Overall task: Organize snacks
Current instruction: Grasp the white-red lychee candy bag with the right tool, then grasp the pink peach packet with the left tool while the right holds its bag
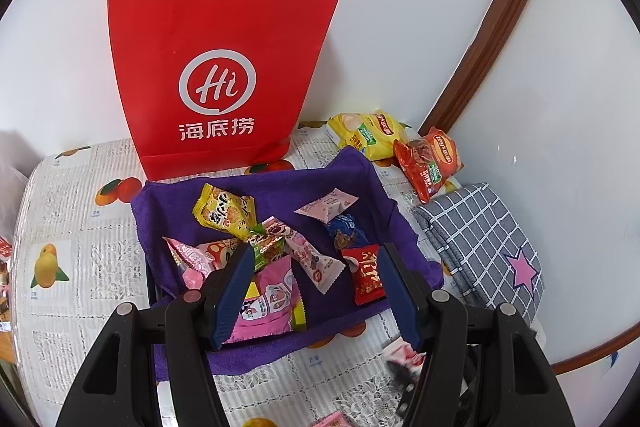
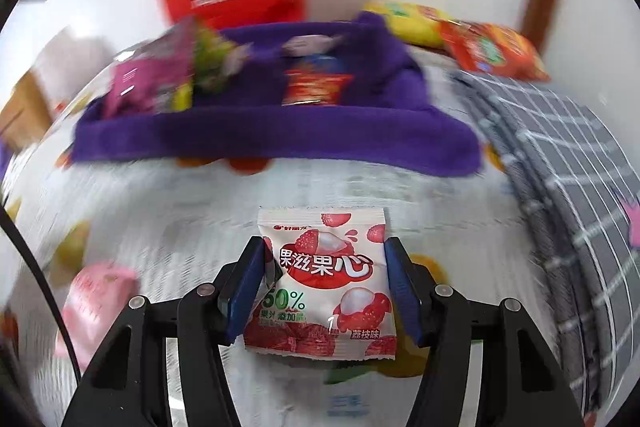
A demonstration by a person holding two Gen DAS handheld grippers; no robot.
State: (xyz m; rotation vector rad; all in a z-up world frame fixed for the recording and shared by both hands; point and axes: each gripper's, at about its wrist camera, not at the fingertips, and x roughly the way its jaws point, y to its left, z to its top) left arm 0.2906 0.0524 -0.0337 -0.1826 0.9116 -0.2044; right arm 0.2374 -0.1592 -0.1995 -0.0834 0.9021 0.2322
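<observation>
While the left wrist view looks down over a purple cloth-lined tray (image 1: 256, 187) already holding a good heap of small packets, the left gripper (image 1: 316, 287) hangs above its near edge with jaws about half apart and nothing between the pads. Inside the tray lie a yellow snack packet (image 1: 224, 213), a pale pink triangular packet (image 1: 326, 205), a red packet (image 1: 368, 273) and a pink sachet (image 1: 268, 301), among others. Behind it stands a red paper bag (image 1: 220, 75); to the right a yellow crisp bag (image 1: 370, 135) and an orange crisp bag (image 1: 428, 163) rest on the fruit-print tablecloth (image 1: 68, 227), outside the tray, beside a folded grey checked cloth (image 1: 484, 247). From the right wrist view, blurred all round, the right gripper (image 2: 326, 283) has a lychee candy packet (image 2: 324, 279) between its blue pads, which sit against both side edges; it looks like a grip closing on the packet, short of the tray (image 2: 276, 141). A pink packet (image 2: 96, 303) lies loose on the tablecloth at lower left. By my reading the sorting is well advanced: most small sweets are in, with this lychee packet, the pink one and perhaps the two crisp bags left to place.
</observation>
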